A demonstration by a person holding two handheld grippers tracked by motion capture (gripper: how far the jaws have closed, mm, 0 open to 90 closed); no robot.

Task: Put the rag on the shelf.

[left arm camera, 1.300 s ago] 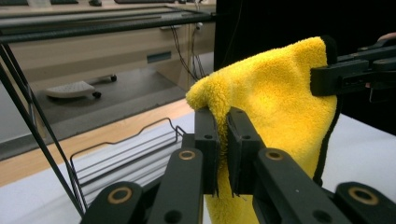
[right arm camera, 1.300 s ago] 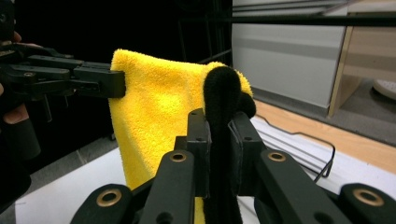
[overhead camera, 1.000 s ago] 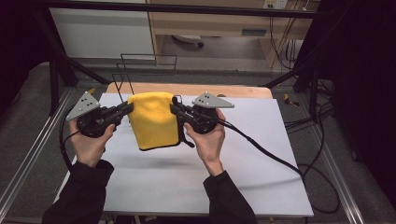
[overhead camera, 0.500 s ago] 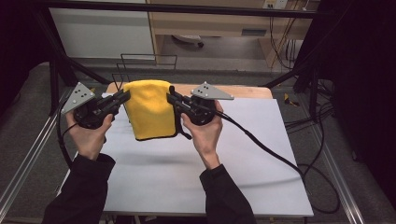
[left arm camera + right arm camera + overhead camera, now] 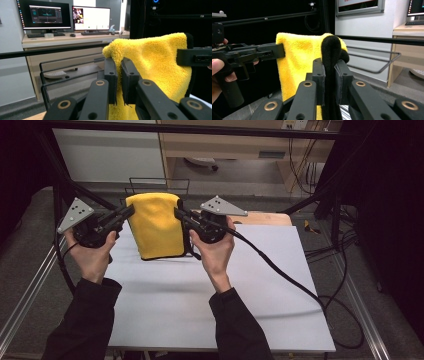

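A yellow cloth [image 5: 156, 225] hangs in the air above the far left part of the white table [image 5: 210, 300], held up by its two top corners. The left gripper [image 5: 127, 212] pinches the cloth's upper left corner, and in the left gripper view its black jaws stand narrow with the fuzzy yellow edge [image 5: 119, 53] squeezed between them. The right gripper [image 5: 179, 213] pinches the upper right corner; in the right gripper view its jaws are closed on a black-trimmed fold of the cloth [image 5: 331, 50]. The cloth is folded over, so a dark hem shows along its lower edge, which hangs just above the table near the far edge. Both grippers point toward each other, level, with the cloth stretched flat between them. A hand [image 5: 92, 257] in a dark sleeve holds each gripper from below. Behind the cloth, at the table's far edge, stands a thin wire rack [image 5: 159, 181]. A black cable [image 5: 280, 270] trails from the right gripper across the table toward its right edge.
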